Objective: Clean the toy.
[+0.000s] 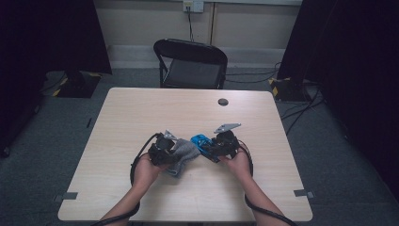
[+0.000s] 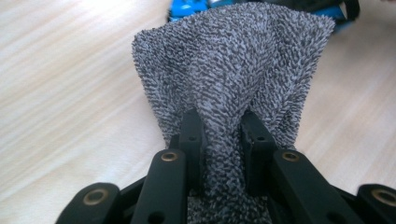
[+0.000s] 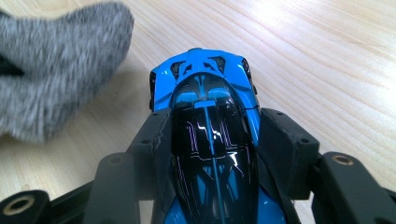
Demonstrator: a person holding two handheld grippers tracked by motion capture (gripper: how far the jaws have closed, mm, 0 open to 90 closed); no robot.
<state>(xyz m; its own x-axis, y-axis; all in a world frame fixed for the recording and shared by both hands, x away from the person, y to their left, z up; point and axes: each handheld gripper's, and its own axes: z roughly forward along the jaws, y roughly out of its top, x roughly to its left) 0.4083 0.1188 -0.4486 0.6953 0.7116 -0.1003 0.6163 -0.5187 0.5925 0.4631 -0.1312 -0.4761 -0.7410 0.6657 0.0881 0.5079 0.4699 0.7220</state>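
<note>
Two claws met near the middle of the worktop (image 1: 141, 113), each already loaded. The left claw (image 1: 165, 147) was clenched on a bunched fold of grey terry cloth (image 2: 233, 74), the fabric rising between its two black jaws and fanning out beyond them. The right claw (image 1: 220, 145) grasped a blue and black toy car (image 3: 205, 116) by its flanks, jaws pressed to either side of the cabin, the car's long axis running along the claw and its blue end pointing away from the hand. Key relation: in the high view the cloth (image 1: 184, 151) lay directly to the left of the car (image 1: 201, 142), with the free edge of the cloth just beside the car's projecting end; whether they touched could not be told. The car therefore pointed at the cloth, end on. Judged from this, a wipe would call for only a short closing move, and the left hand, holding the cloth, seemed best placed to make it.
</note>
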